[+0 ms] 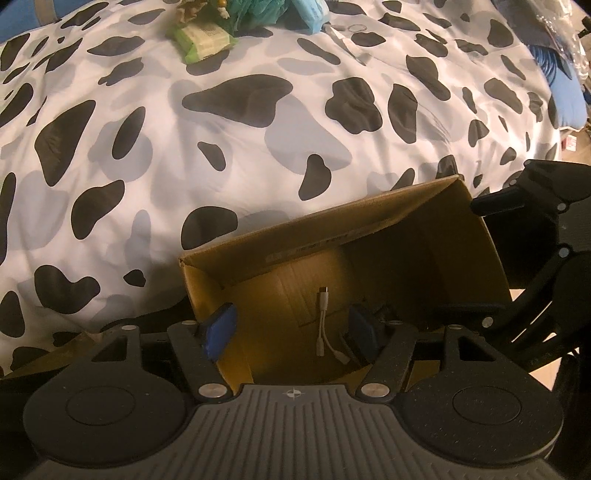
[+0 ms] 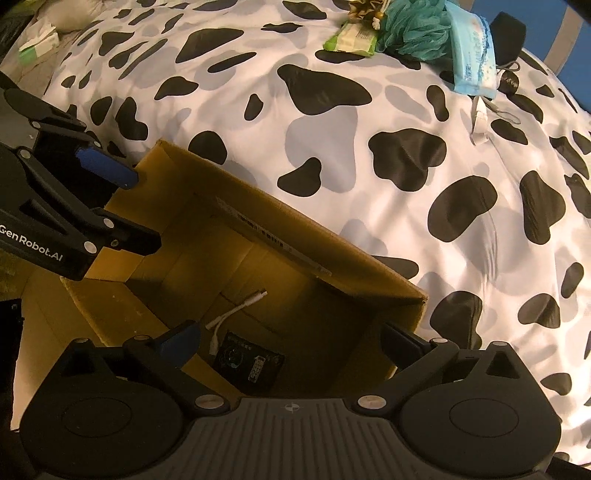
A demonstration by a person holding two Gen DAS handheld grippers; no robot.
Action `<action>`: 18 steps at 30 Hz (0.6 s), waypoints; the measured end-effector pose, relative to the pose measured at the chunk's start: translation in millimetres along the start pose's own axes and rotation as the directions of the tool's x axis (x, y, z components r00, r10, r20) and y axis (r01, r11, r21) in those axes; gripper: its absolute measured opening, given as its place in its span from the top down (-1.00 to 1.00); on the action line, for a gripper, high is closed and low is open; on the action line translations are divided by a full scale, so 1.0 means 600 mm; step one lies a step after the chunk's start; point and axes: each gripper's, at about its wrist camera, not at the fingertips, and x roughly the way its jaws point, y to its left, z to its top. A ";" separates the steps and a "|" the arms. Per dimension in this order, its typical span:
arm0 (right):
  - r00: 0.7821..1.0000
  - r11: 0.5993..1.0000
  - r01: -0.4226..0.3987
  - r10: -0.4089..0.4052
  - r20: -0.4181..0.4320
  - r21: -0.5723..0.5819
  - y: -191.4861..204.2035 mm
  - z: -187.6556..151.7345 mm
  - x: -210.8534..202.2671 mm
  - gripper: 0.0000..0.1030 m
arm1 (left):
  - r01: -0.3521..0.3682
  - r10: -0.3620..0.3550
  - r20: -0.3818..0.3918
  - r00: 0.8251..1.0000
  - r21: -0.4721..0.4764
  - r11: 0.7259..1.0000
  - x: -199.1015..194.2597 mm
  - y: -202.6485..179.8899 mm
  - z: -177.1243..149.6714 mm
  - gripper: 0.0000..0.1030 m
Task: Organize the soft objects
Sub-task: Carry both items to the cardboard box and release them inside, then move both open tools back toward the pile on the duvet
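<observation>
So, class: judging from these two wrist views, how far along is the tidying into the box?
Done: a white adapter cable and a black packet lie in the cardboard box.
In hand: nothing; the left gripper and right gripper hang open over the box.
Left: the teal bath pouf, green wipes pack and blue pack remain on the cow-print duvet.

Each handheld gripper, the left gripper (image 1: 291, 332) and the right gripper (image 2: 291, 343), has a ribbed grey body bearing a small crosshair mark, flanked by two round black discs. Black linkage arms with silver screws end in blue finger pads (image 1: 221, 332). White "GenRobot.AI" lettering marks the left one's side.
</observation>
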 end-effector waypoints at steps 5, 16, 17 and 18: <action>1.000 1.000 0.008 -0.009 0.019 0.027 -0.007 0.003 -0.006 -1.00 | 0.001 -0.001 0.012 1.000 -0.007 1.000 -0.004 0.001 0.001 -0.28; 0.997 0.995 0.034 -0.040 0.066 0.095 -0.029 0.012 -0.019 -1.00 | -0.001 0.004 0.090 0.996 -0.041 0.999 -0.020 0.009 0.009 -0.28; 0.996 0.994 0.037 -0.044 0.073 0.099 -0.030 0.012 -0.021 -1.00 | -0.001 0.005 0.096 0.995 -0.043 0.999 -0.022 0.010 0.010 -0.28; 0.996 0.994 0.040 -0.049 0.081 0.105 -0.032 0.013 -0.023 -1.00 | -0.001 0.005 0.101 0.995 -0.045 0.999 -0.023 0.010 0.010 -0.28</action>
